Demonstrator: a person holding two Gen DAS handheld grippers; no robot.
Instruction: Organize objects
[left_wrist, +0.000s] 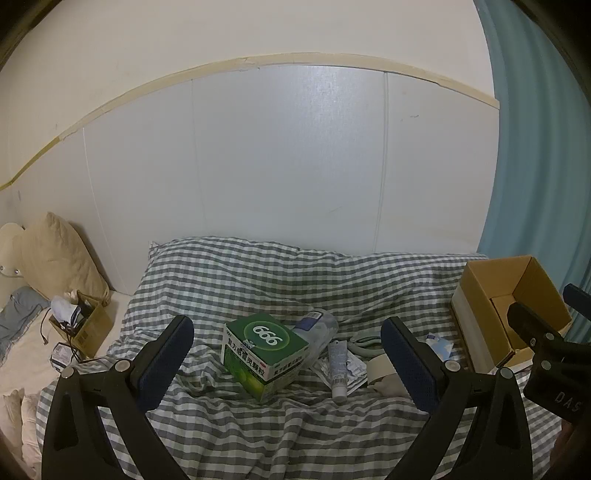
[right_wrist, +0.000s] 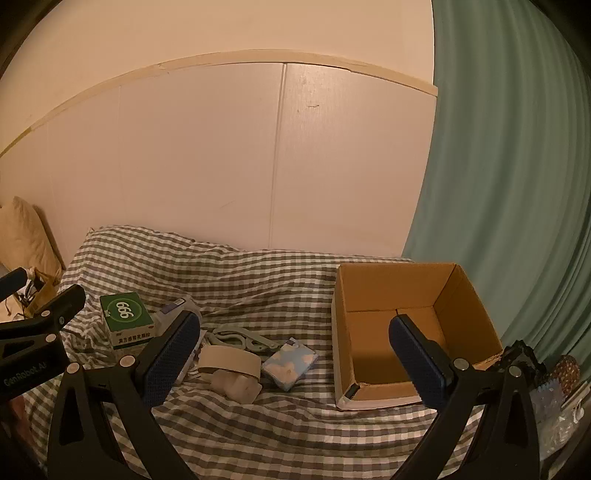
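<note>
Left claw (left_wrist: 288, 363): hovering spread over the bed (left_wrist: 258, 424), pinching nothing.
Right claw (right_wrist: 295, 354): hovering spread, pinching nothing.
Green box (left_wrist: 264, 350): lying tilted on bed, between left claw's fingers.
Carton (right_wrist: 406, 332): sitting open at right.

place: home bedroom | evidence: bed with gingham sheet (left_wrist: 258, 424), cream pillow (left_wrist: 55, 254), teal curtain (left_wrist: 535, 147), panelled wall (left_wrist: 277, 147)

The green medicine box (left_wrist: 264, 352) is showing "999" in white on its top, reading upside down as "666", at the centre of the left wrist view. In the right wrist view's lower left, the left gripper (right_wrist: 26, 347) is bearing "GenRobot.AI"; in the left wrist view's lower right, the right gripper (left_wrist: 546, 354) is showing "DAS".
</note>
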